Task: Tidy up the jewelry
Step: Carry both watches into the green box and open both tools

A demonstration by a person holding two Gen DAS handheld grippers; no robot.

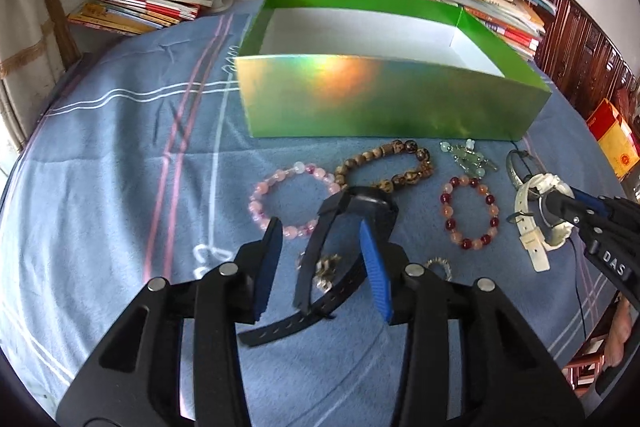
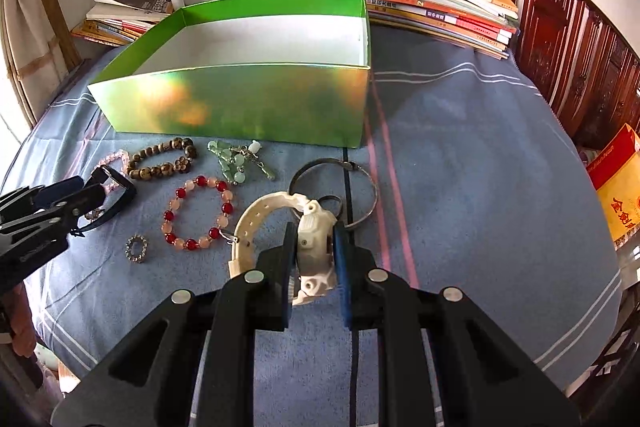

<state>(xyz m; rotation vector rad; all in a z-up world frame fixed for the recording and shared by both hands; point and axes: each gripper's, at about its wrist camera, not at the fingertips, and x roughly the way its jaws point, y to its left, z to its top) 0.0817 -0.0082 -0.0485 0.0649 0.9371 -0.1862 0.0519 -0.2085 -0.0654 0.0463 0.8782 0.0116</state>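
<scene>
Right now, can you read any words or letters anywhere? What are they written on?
"DAS": white letters on the right gripper body, cut off at the picture's edge.
"金剑": red characters on the yellow and red box; the rest is cut off.
Book stack: spines carry print, too small to read.
White watch and black watch: no readable text.

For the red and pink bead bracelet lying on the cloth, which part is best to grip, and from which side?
The red and pink bead bracelet lies flat as an open ring, so I would come from above, one finger inside the loop and one outside, pinching the bead strand. Its left arc, facing the small silver ring, looks freest; the right arc sits close to the white watch.
</scene>
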